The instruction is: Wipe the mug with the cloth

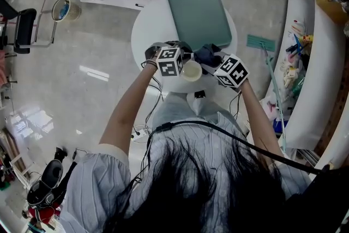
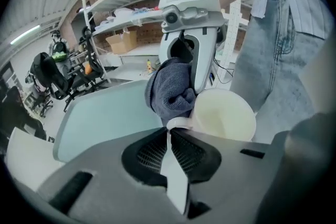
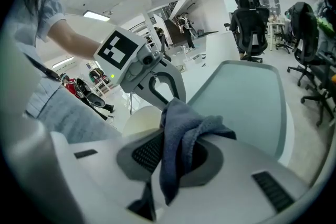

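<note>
We hold the mug point(image 2: 227, 113) and the cloth point(image 3: 181, 118) together above the near edge of the table point(image 1: 143, 35).
Our left gripper point(image 2: 169, 131) is clamped on the cream mug's handle point(image 2: 177, 123). Our right gripper point(image 3: 173, 139) pinches the dark blue cloth, which bunches against the mug's side. Both sit just in front of the green tray point(image 1: 199, 13).

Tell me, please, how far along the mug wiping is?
Done: the left gripper is shut on the handle of the mug, the right gripper on the cloth. In hand: the cloth sits by the mug's rim, seemingly touching. Left: the wiping itself.
</note>
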Demonstrator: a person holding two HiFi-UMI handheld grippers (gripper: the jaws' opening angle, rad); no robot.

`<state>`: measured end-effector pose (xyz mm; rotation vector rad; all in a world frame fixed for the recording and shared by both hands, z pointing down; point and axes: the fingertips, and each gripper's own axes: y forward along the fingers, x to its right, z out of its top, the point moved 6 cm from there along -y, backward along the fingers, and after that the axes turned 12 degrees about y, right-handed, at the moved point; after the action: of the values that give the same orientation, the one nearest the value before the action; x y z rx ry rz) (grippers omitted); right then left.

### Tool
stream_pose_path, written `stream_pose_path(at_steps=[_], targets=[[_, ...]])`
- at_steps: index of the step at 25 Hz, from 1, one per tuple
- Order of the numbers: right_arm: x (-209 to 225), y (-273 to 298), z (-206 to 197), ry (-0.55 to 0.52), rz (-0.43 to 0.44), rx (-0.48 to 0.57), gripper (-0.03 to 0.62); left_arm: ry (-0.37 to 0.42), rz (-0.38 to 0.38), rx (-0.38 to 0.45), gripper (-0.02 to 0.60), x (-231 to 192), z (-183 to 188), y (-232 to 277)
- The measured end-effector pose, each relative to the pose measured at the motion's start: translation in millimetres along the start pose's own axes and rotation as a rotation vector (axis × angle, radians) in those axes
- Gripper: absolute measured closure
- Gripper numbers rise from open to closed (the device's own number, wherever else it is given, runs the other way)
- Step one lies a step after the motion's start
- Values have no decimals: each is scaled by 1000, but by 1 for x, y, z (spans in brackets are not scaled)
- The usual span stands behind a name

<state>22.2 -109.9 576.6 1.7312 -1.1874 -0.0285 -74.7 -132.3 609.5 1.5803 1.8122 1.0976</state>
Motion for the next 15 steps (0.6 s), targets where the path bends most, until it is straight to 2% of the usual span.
stream_pose_path(at_steps=[4, 12, 15], targets=[[0, -3, -6, 10, 23, 1, 514, -104, 36, 23, 545, 2, -4, -2], [-2, -8, -19, 25, 32, 13, 514, -262, 126, 30, 545, 7, -13, -6], [-3, -9, -22, 42, 20, 30, 514, -366, 176, 47, 545, 11, -19, -9]])
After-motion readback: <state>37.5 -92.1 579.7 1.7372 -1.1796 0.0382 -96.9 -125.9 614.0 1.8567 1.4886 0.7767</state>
